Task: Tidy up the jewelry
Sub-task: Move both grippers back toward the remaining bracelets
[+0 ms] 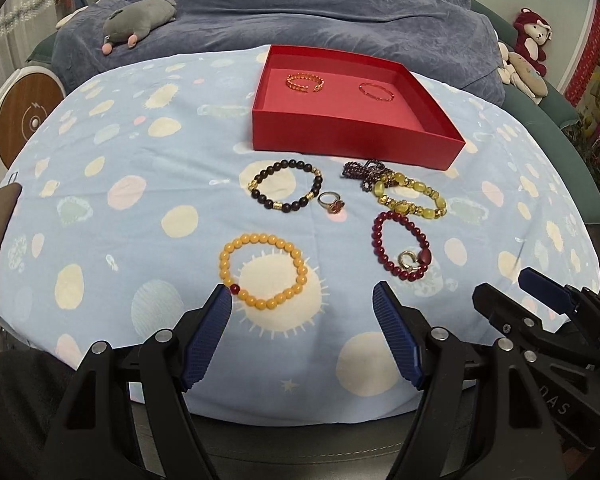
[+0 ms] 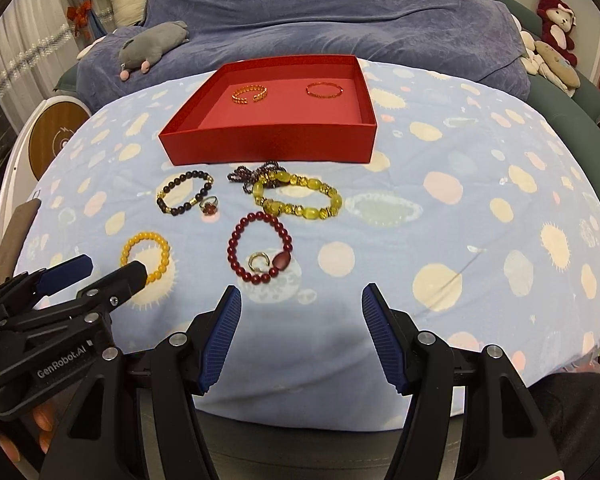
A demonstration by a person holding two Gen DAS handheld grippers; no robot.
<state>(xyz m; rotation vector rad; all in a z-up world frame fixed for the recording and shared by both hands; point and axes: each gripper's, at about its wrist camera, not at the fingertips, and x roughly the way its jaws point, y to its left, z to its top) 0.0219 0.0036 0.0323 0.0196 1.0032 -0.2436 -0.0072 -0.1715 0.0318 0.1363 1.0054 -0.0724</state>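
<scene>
A red box (image 1: 352,142) (image 2: 268,146) holds a gold bangle (image 1: 305,82) and a thin red bangle (image 1: 376,91). In front of it lie a dark beaded bracelet (image 1: 286,190), a red-stone ring (image 1: 331,203), a purple bead strand (image 1: 362,172), a yellow-green bracelet (image 1: 410,198), a dark red bracelet (image 1: 402,251) with a small ring (image 1: 408,260) inside it, and an orange bracelet (image 1: 262,270). My left gripper (image 1: 302,300) is open and empty just short of the orange bracelet. My right gripper (image 2: 302,300) is open and empty, short of the dark red bracelet (image 2: 260,248).
The jewelry lies on a light blue spotted cloth (image 1: 120,220) over a round table. Behind it is a blue-covered sofa (image 1: 320,4) with a grey plush toy (image 1: 138,20). A round wooden-faced device (image 1: 24,120) stands at the left.
</scene>
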